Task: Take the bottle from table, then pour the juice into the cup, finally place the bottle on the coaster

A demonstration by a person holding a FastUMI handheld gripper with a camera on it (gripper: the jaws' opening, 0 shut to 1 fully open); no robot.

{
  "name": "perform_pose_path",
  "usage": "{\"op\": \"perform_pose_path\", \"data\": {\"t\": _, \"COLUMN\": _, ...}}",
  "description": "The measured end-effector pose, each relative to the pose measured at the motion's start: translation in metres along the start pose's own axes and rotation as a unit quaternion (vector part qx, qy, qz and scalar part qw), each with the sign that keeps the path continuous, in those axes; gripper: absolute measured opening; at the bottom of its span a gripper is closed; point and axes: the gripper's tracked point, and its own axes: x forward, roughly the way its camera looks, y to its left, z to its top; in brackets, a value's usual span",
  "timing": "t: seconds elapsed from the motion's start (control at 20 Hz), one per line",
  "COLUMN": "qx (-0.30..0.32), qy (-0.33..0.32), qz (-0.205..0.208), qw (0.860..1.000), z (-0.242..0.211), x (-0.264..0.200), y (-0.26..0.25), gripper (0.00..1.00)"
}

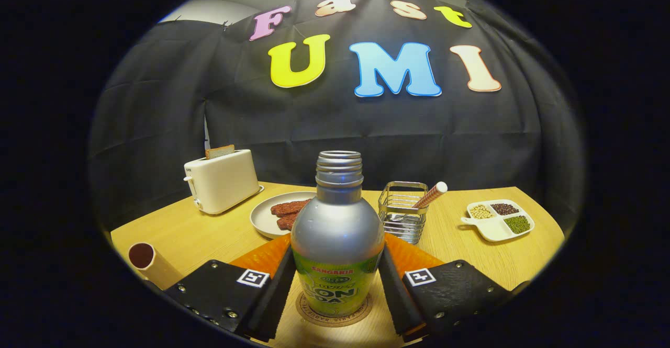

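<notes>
Gripper view looks along the black two-fingered tongs (336, 285), whose pads stand narrow on either flank of the silver aluminium bottle with the green label (337, 243); both pads appear to touch its sides, so I judge it held. Its threaded neck is uncapped and it stands upright. Its base sits on the round brown cork coaster (335, 310), between the fingers, on the pale wooden worktop (209, 233). An orange ribbed mat (264, 256) shows behind the bottle, at 10 and 2 o'clock from it.

Well apart at 9 o'clock of the bottle lies the tan paper cup with a dark inside (149, 261), apparently on its side with its mouth facing this way. Beyond the bottle, at 11 o'clock, are a white plate of reddish-brown slices (280, 213) and a cream toaster with a bread slice in it (222, 180); at 1 o'clock stands a wire basket (402, 209), at 2 o'clock a white divided dish of beans (500, 218).

Judged from here, the task seems near its last step. The risk is in release: if the pads open unevenly, one could drag the bottle sideways off the coaster or tip it, spilling from the open neck
</notes>
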Motion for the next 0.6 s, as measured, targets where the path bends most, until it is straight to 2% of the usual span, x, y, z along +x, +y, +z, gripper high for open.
{"op": "perform_pose_path", "data": {"t": 0.05, "qx": 0.005, "qy": -0.004, "qz": 0.007, "qw": 1.000, "z": 0.003, "x": 0.000, "y": 0.003, "gripper": 0.82}}
{"op": "perform_pose_path", "data": {"t": 0.1, "qx": 0.006, "qy": -0.008, "qz": 0.013, "qw": 1.000, "z": 0.007, "x": -0.002, "y": 0.007, "gripper": 0.99}}
{"op": "perform_pose_path", "data": {"t": 0.4, "qx": 0.007, "qy": -0.064, "qz": -0.004, "qw": 0.998, "z": 0.074, "x": -0.041, "y": 0.009, "gripper": 0.98}}
{"op": "perform_pose_path", "data": {"t": 0.6, "qx": 0.007, "qy": -0.107, "qz": -0.055, "qw": 0.993, "z": 0.149, "x": -0.086, "y": -0.006, "gripper": 0.98}}
